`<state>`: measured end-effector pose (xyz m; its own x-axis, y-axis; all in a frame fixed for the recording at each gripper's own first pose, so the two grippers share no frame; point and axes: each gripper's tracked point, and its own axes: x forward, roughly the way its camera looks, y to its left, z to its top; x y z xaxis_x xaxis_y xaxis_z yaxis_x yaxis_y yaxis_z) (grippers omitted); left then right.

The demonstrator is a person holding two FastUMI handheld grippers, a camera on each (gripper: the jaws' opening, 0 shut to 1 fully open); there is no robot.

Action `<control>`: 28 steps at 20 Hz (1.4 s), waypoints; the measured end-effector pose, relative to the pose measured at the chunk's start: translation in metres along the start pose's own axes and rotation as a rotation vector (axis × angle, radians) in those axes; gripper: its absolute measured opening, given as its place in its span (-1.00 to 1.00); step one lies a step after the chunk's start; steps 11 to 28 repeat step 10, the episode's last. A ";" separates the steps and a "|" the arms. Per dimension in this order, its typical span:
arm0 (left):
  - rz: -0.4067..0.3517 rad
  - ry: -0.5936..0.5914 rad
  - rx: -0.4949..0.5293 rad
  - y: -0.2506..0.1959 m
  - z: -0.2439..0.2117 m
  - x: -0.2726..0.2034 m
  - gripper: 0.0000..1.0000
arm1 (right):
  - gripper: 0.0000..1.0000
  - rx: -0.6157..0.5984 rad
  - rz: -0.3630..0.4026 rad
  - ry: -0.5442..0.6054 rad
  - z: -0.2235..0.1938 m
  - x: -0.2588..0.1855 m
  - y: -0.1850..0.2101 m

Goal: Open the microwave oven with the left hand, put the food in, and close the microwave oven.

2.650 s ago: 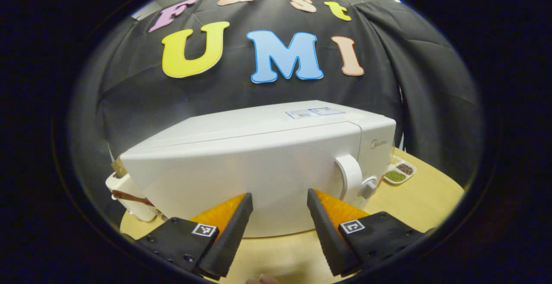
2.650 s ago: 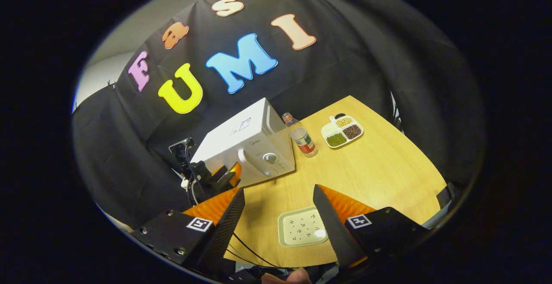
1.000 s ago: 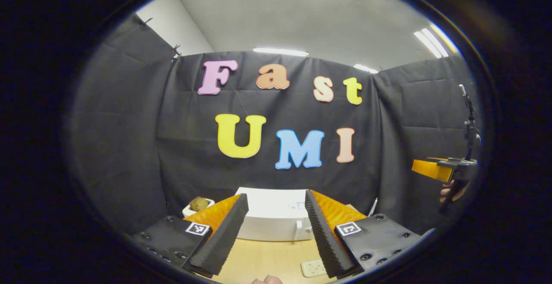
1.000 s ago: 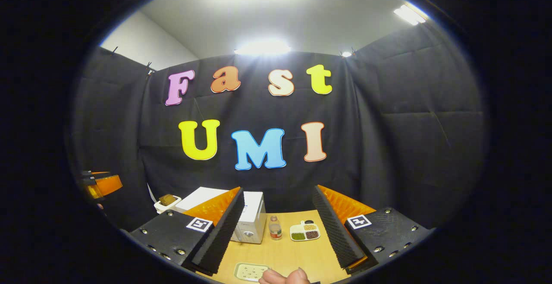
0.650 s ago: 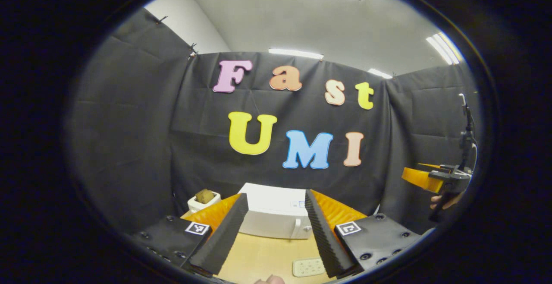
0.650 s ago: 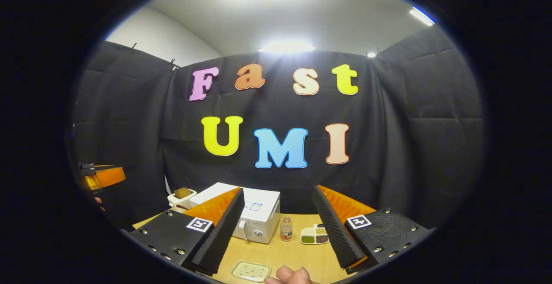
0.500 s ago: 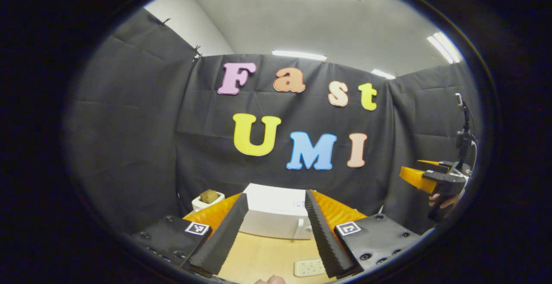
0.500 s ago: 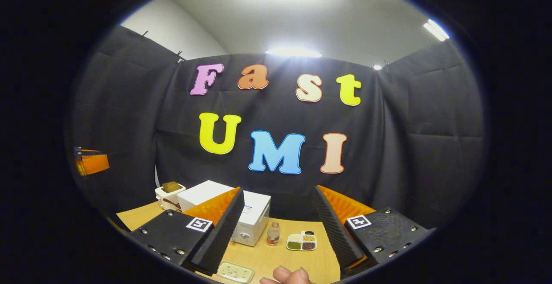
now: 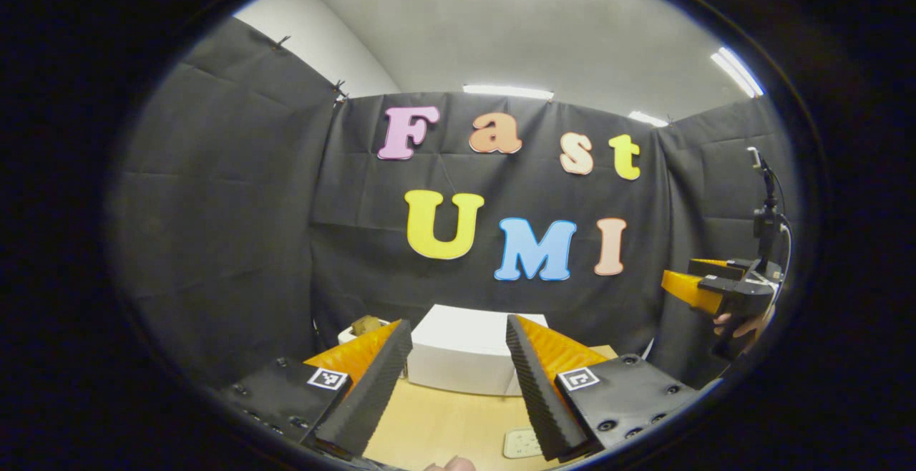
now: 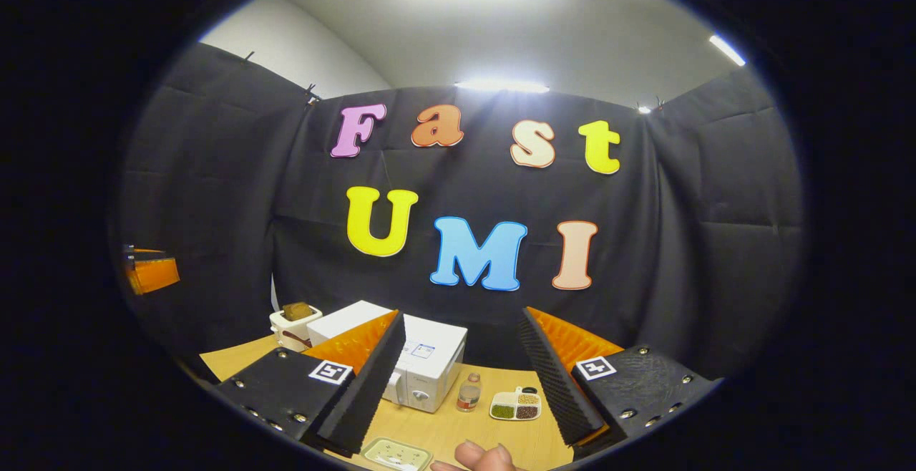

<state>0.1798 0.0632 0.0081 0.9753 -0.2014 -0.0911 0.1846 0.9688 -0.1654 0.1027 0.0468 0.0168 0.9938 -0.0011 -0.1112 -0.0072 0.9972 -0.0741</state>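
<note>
Both grippers have pulled back from the shut microwave (image 9: pixel 461 348); left gripper (image 9: pixel 458 378) and right gripper (image 10: pixel 461 378) jaws released, the job apparently done.

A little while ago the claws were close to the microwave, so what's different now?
Both claws backed away and tipped up toward the booth wall. The left claw was right at the microwave door; now the microwave sits far off and small. The right claw rose from looking down at the table. Neither took hold of anything. Both stayed open, the microwave stayed shut, and the bottle and sectioned dish kept their places.
</note>
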 end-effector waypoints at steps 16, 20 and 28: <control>-0.033 -0.028 0.011 0.012 0.010 0.009 0.72 | 0.94 0.009 -0.008 0.010 0.001 0.001 0.015; -0.033 -0.028 0.011 0.012 0.010 0.009 0.72 | 0.94 0.009 -0.008 0.010 0.001 0.001 0.015; -0.033 -0.028 0.011 0.012 0.010 0.009 0.72 | 0.94 0.009 -0.008 0.010 0.001 0.001 0.015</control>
